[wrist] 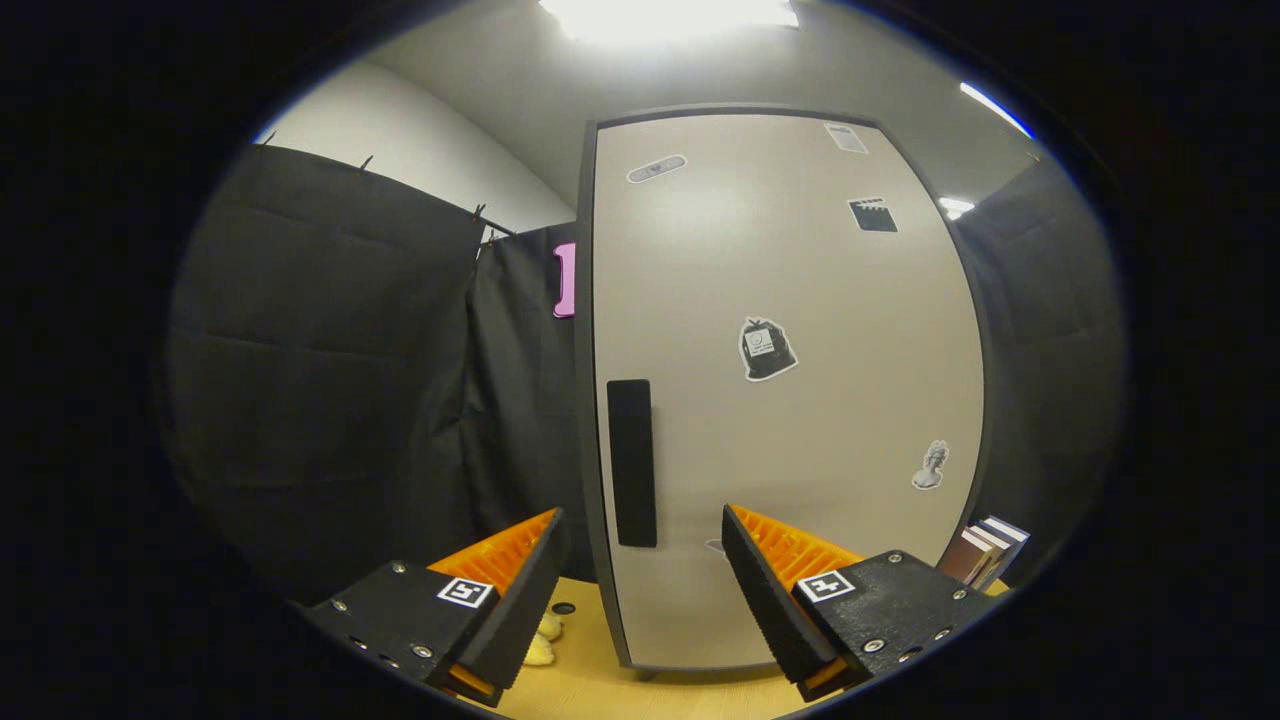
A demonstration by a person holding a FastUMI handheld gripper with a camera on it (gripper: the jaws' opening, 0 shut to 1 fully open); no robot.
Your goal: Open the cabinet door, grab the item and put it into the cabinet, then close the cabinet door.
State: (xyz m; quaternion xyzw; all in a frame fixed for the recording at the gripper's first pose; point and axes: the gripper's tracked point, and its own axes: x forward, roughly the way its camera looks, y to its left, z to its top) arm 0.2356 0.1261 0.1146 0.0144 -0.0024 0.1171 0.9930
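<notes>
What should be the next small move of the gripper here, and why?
Probably ease forward toward the black handle. The cabinet door looks shut, the gripper is open with nothing between its fingers, and the handle stands just beyond them, near the door's edge.

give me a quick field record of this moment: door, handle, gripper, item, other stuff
cabinet door: shut, pale grey, dark frame, stickers on it
handle: black vertical strip near the door's left edge, just ahead of the fingers
gripper: open, holding nothing, fingers apart and aimed at the door's lower left
yellow item: on the wooden table, beside the left finger, partly hidden
books: right of the cabinet
task stage: door not yet opened
</notes>
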